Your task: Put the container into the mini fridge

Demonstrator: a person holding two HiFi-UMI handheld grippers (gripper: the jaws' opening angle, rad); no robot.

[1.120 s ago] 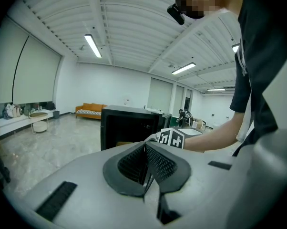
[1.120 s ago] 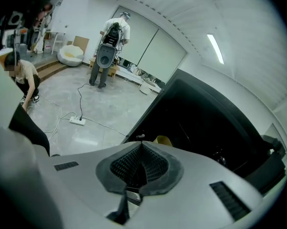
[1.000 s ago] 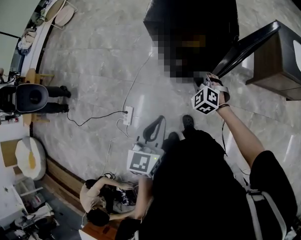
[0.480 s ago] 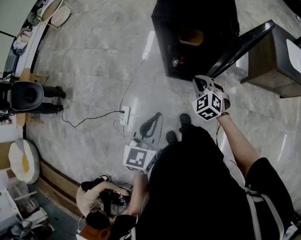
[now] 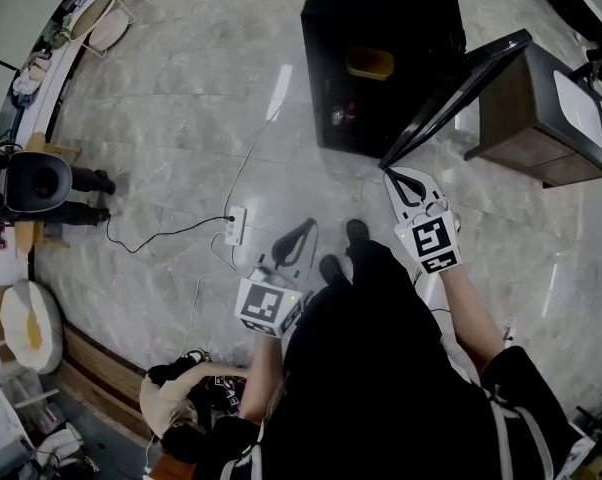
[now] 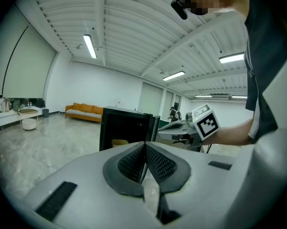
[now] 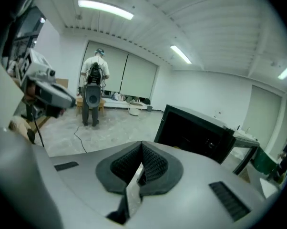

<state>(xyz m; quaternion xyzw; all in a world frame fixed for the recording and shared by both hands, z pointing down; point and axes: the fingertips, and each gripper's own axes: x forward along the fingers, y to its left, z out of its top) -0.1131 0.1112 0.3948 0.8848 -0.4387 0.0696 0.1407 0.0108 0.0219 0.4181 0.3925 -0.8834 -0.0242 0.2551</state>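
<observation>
A black mini fridge [image 5: 381, 58] stands on the marble floor with its door [image 5: 456, 98] swung open to the right. A yellow container [image 5: 369, 64] sits inside on an upper shelf and shows faintly in the left gripper view [image 6: 118, 142]. My right gripper [image 5: 398, 176] is shut and empty, its tip just below the door's lower edge. My left gripper [image 5: 306, 228] hangs lower and to the left, well short of the fridge, shut with nothing between its pads [image 6: 153, 161]. The right gripper view shows the fridge [image 7: 196, 130] from the side, past closed pads [image 7: 148, 163].
A white power strip [image 5: 236, 225] with trailing cables lies left of my grippers. A wooden cabinet [image 5: 541, 118] stands right of the fridge door. One person [image 5: 41, 183] stands by a stool at far left; another crouches behind me [image 5: 181, 408]. An orange sofa [image 6: 84, 112] lines the far wall.
My right gripper has drawn back from the fridge door's edge toward my body and now points at it from below. The left gripper has barely shifted.
</observation>
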